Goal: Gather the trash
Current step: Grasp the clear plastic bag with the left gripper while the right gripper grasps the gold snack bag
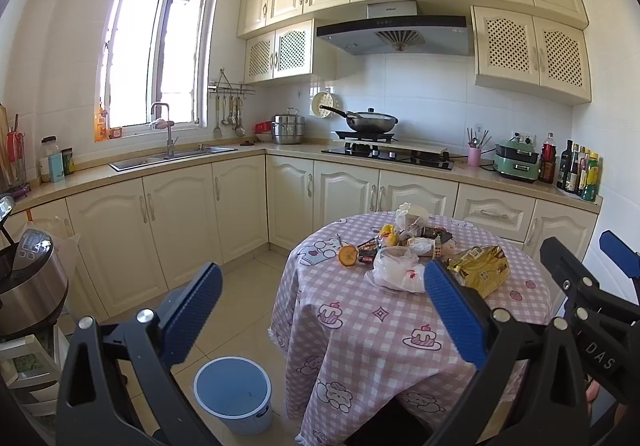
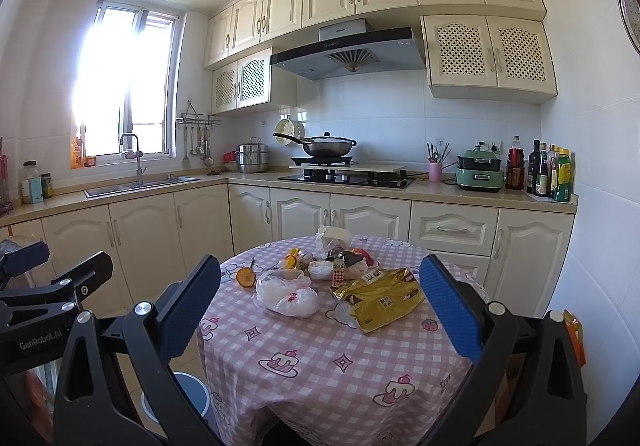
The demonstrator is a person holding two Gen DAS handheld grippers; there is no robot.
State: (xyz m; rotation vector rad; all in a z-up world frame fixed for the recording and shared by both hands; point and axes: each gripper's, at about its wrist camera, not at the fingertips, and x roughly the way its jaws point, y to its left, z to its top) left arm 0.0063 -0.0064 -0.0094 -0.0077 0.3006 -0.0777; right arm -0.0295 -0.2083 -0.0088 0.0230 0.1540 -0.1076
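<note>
Trash is heaped on a round table with a pink checked cloth (image 1: 360, 330) (image 2: 320, 358): a gold foil bag (image 1: 480, 270) (image 2: 380, 296), a crumpled white plastic bag (image 1: 396, 270) (image 2: 286, 292), an orange fruit peel (image 1: 347, 255) (image 2: 245, 277) and several wrappers and a white carton behind (image 1: 420, 234) (image 2: 332, 254). A blue bin (image 1: 233, 392) (image 2: 184, 402) stands on the floor left of the table. My left gripper (image 1: 320, 310) is open, held short of the table over its left edge. My right gripper (image 2: 320, 306) is open too, above the table's near side. Neither holds anything.
L-shaped cream cabinets and a countertop run behind the table, with a sink (image 1: 172, 158), a hob with a wok (image 1: 370, 122), a green appliance (image 1: 516, 162) and bottles (image 1: 580, 174). A rice cooker (image 1: 28, 278) stands at the left. The tiled floor (image 1: 240, 286) lies between bin and cabinets.
</note>
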